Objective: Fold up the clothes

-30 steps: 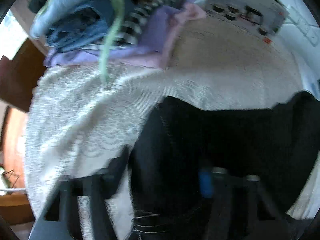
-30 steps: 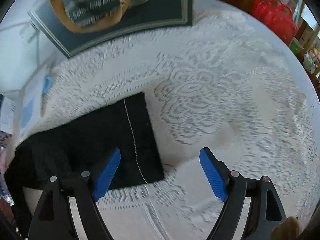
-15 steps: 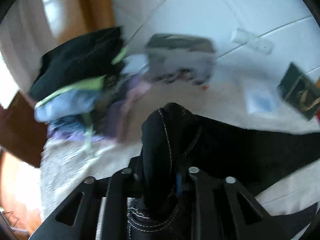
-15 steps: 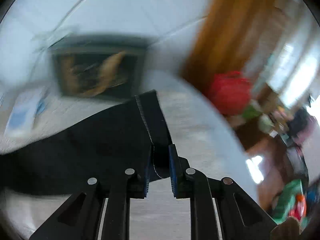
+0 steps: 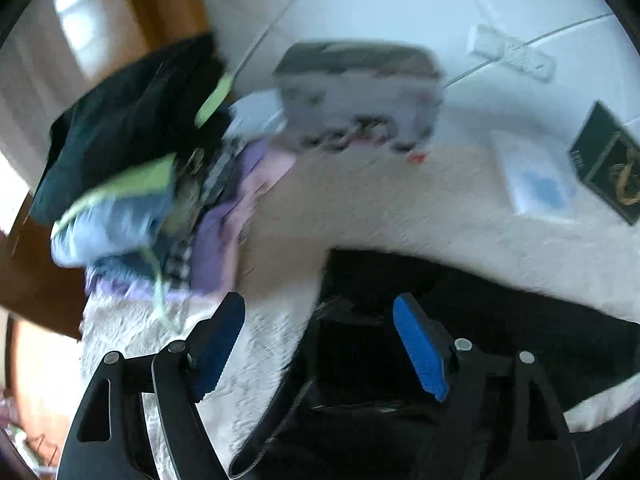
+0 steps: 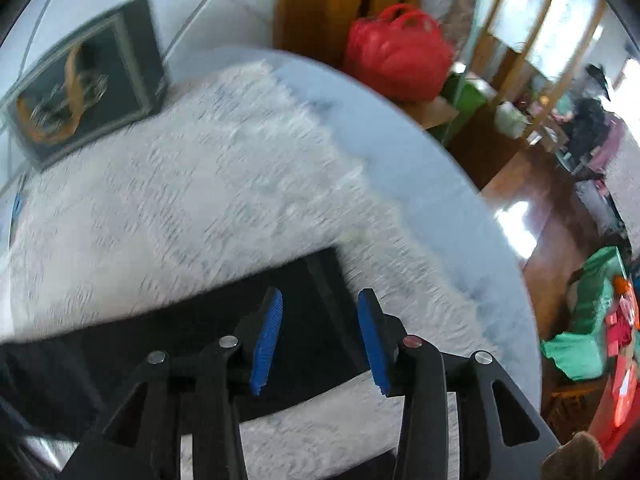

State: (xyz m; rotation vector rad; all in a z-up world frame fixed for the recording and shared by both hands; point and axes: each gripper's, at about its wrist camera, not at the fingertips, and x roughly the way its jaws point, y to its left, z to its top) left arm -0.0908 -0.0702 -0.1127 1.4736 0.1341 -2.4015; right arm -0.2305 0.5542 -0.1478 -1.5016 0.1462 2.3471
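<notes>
A black garment (image 5: 500, 312) lies on the white lace tablecloth (image 5: 400, 208). My left gripper (image 5: 320, 344) is open and empty, its blue pads (image 5: 420, 344) spread over the garment's near end. In the right wrist view the same black garment (image 6: 200, 320) lies across the cloth, its hem end just beyond my right gripper (image 6: 318, 336). The right gripper is open and empty, its blue pads (image 6: 268, 336) apart above the hem.
A pile of mixed clothes (image 5: 160, 184) sits at the table's left. A grey box (image 5: 356, 92), a white packet (image 5: 536, 176) and a dark picture bag (image 6: 84, 84) stand by the wall. The round table edge (image 6: 460, 184) drops off on the right, with a red bag (image 6: 396, 52) beyond.
Both grippers were shut on the black garment half a second ago, holding it up. Both have now opened and let it go, and the garment lies on the cloth.
</notes>
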